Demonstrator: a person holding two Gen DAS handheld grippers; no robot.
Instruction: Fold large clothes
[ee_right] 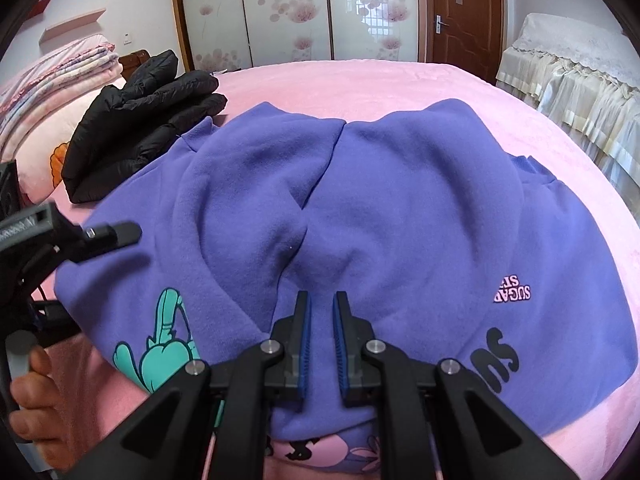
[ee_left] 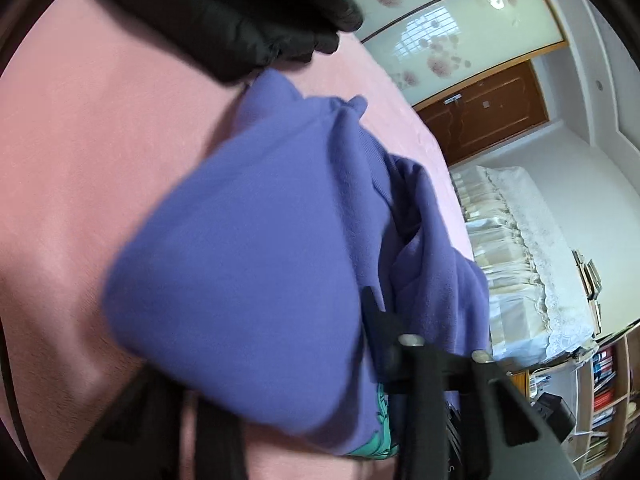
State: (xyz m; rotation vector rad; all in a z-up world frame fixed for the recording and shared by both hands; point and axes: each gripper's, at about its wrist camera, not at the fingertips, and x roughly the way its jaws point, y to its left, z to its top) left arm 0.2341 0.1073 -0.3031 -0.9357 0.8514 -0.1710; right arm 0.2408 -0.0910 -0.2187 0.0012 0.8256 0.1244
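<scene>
Left to right: the black padded jacket [ee_right: 140,128] lies on the pink bed [ee_right: 360,84], beside the purple sweatshirt [ee_right: 400,208], which is spread mid-bed with both sleeves folded inward. The left gripper [ee_right: 116,232] has its jaws closed on the sweatshirt's left edge. The right gripper [ee_right: 320,320] is nearly closed, with a pinch of fabric between its blue ribbed pads. Risk: thick, soft fleece may slip from a shallow pinch, or the folded sleeves may shift if the hem is lifted unevenly.
</scene>
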